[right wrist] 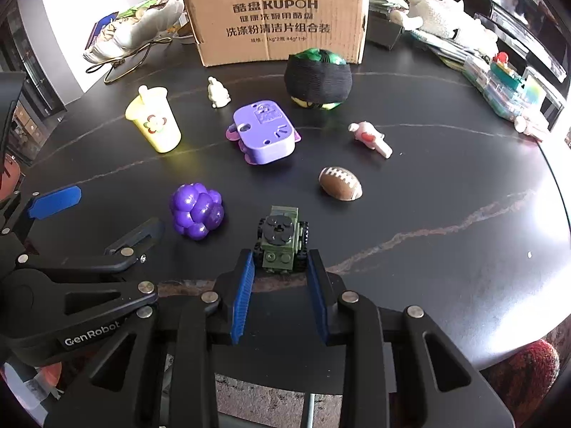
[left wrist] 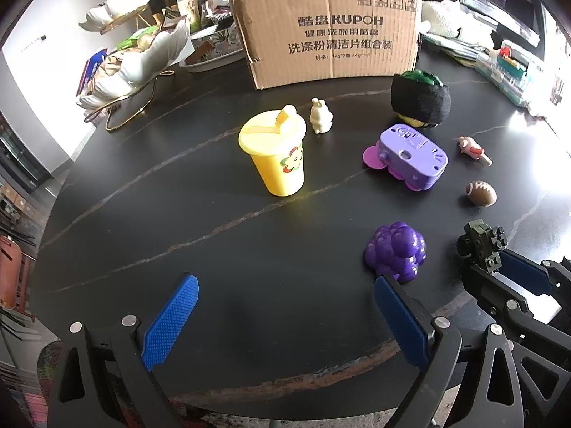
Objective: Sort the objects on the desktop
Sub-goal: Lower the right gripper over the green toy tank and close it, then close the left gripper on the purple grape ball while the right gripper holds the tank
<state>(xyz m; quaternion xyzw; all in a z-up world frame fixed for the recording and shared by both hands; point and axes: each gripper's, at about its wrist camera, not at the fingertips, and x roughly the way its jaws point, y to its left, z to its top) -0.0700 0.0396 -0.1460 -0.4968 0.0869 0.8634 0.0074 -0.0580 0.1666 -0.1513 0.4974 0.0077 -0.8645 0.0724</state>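
A: Writing anywhere?
B: Printed on the brown corrugated cardboard box (right wrist: 278, 18) at the back of the dark marbled table (right wrist: 446, 214): "KUPOH", Chinese lines below, 4 handling symbols above. "GenRobot" in white on the left gripper (left wrist: 285, 315), seen from the right wrist.

A: Grippers?
B: Left spread wide over bare tabletop, gripping nothing. Right gripper (right wrist: 282, 267) drawn narrow, blue pads pressed on both sides of the small green and black brick-built vehicle (right wrist: 280, 239) at the near edge.

A: Around it?
B: Just left, a glossy purple plastic grape cluster (right wrist: 196, 210); beyond, a small brown toy football (right wrist: 340, 183), a purple plastic toy block (right wrist: 266, 132), a yellow plastic lidded cup (right wrist: 153, 121). Nothing blocking the box.
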